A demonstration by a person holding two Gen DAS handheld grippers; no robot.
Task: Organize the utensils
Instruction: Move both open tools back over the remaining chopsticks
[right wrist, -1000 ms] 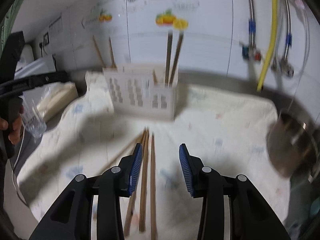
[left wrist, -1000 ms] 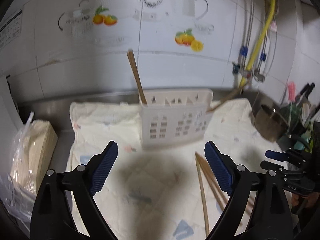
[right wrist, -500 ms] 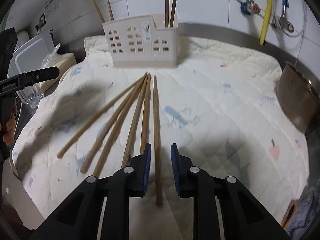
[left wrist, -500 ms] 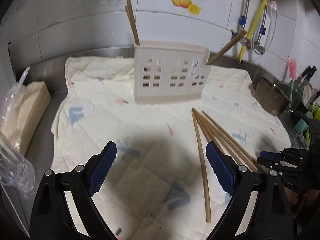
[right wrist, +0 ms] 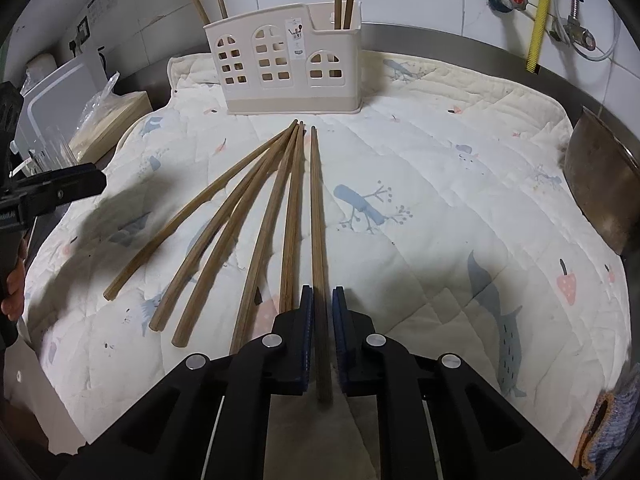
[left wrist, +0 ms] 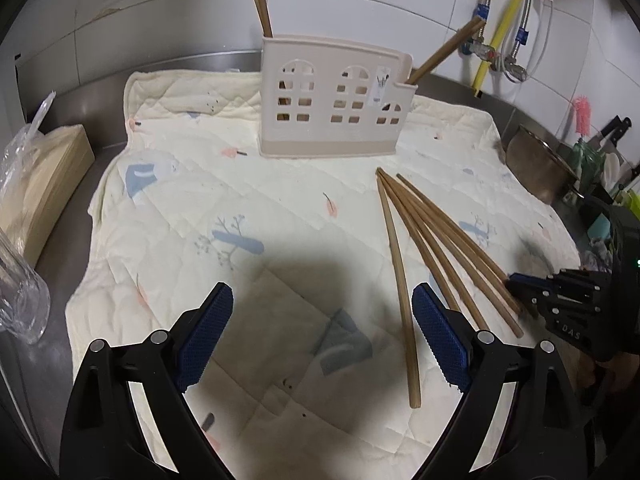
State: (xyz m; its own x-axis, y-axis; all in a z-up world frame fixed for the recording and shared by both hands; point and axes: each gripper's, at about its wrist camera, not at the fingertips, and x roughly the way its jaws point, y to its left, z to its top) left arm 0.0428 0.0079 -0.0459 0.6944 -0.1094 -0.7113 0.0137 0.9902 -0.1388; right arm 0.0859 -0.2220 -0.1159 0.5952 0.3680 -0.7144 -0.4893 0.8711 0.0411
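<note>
While a second ago its sides stood wider, the right tool (right wrist: pixel 320 300) now nearly pinches one chopstick (right wrist: pixel 316 208) lying on the cloth (right wrist: pixel 440 168), maybe touching; the left tool (left wrist: pixel 322 332) hangs apart, so lifting comes next.

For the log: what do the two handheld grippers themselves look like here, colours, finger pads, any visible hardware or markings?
Both the left gripper and the right gripper have matte black angular plastic bodies with silver pivot bolts. Their finger pads are dark blue with a fine knurled texture. No cables or sleeves show.
</note>
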